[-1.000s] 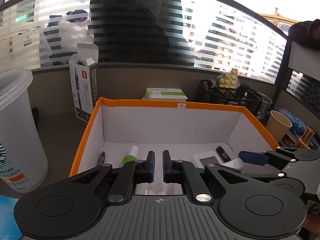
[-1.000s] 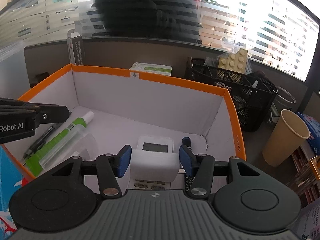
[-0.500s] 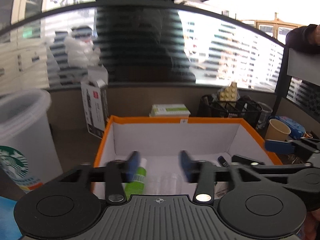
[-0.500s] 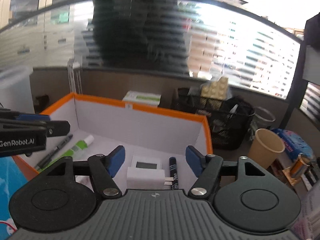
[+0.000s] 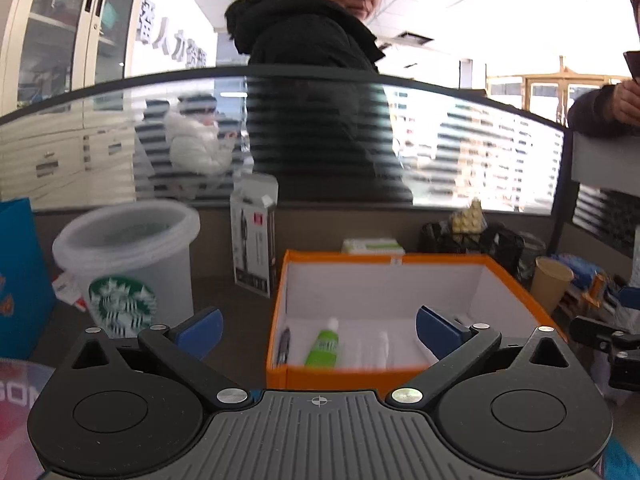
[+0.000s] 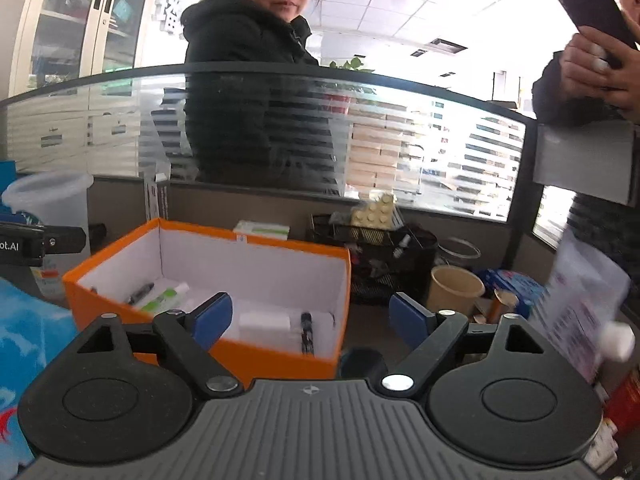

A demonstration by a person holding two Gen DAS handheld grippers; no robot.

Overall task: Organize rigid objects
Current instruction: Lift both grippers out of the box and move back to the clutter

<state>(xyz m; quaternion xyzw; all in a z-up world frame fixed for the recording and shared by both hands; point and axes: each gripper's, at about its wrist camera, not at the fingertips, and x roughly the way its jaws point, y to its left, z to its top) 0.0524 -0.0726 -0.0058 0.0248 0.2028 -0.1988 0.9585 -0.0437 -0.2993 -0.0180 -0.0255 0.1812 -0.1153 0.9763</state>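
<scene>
An orange box [image 5: 516, 288] with a white inside stands on the desk and also shows in the right wrist view [image 6: 276, 356]. In it lie a green tube [image 5: 322, 346], a dark pen [image 5: 283, 346], a white block [image 6: 264, 322] and a black marker [image 6: 307, 330]. My left gripper [image 5: 318, 326] is open and empty, held back from the box's near wall. My right gripper [image 6: 310, 316] is open and empty, above and in front of the box's right near corner.
A large plastic Starbucks cup [image 5: 124, 268] stands left of the box. A tall pen carton [image 5: 256, 236] and a green-white flat box [image 5: 372, 246] stand behind it. A black mesh basket [image 6: 384, 264] and a paper cup [image 6: 454, 292] are to the right. People stand behind the glass partition.
Both grippers opened and pulled back and up out of the box. The right one let go of the white block, which now lies in the box. The left one let go of a clear item.
</scene>
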